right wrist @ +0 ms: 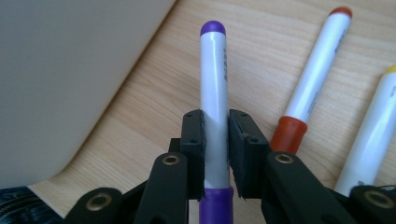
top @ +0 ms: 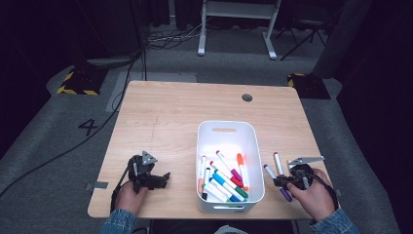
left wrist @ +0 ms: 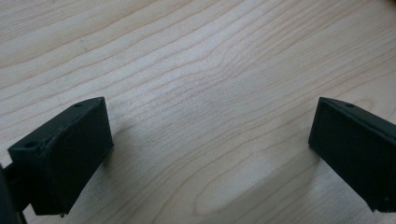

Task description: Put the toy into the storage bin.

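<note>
Wood-grain table (top: pixel 165 117) in a dark room, cables on the floor behind.

Left gripper (top: pixel 163 179) rests low on bare wood at the near left, jaws wide apart with nothing between them; idle.

White bin (top: pixel 226 127) stands at centre near the front edge, holding a loose pile of markers (top: pixel 224 180).

Right gripper (right wrist: pixel 215 140) is clamped on the white barrel of the purple marker (right wrist: pixel 213 84), pads pressing both sides just above its purple cap. That marker lies on the table just right of the bin, close to the wall.

Red marker (right wrist: pixel 313 79) and yellow marker (right wrist: pixel 373 140) lie beside it on the wood, apart from the jaws.

Judgement: the step in hand is lifting the purple marker into the bin. The grip sits near one end, so the long free end may droop or swing. Recommend lifting straight up, clearing the rim fully, then releasing low over the pile. Avoid nudging the red marker on the way.
</note>
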A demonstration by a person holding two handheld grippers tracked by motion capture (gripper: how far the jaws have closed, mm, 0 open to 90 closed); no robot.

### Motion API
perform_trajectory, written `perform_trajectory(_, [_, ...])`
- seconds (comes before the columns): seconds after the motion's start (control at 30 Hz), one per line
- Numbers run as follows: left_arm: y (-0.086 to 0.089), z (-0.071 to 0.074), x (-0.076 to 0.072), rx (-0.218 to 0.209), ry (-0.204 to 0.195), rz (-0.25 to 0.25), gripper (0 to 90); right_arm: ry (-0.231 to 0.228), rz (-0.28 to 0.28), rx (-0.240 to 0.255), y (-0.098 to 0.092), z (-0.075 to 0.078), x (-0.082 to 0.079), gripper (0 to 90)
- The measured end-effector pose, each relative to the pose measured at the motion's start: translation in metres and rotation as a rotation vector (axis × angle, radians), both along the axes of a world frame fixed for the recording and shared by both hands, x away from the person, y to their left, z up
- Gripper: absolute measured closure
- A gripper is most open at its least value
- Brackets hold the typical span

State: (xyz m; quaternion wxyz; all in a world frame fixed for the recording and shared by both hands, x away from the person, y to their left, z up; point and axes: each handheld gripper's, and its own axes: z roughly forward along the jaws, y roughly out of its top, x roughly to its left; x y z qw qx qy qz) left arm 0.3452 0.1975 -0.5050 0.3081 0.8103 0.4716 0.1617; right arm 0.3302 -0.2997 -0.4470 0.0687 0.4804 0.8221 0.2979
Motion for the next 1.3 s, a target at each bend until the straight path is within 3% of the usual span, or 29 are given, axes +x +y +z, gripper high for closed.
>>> perform_trajectory(0.73, [0.000,0.000,0.000,0.001,-0.002,0.001,0.0,-0.093,0.045,0.134,0.002,0.068,-0.015,77.0])
perform_trajectory(1.3, [0.000,0.000,0.000,0.001,0.000,0.000,0.0,-0.116,0.124,0.185,0.022,0.101,-0.024,77.0])
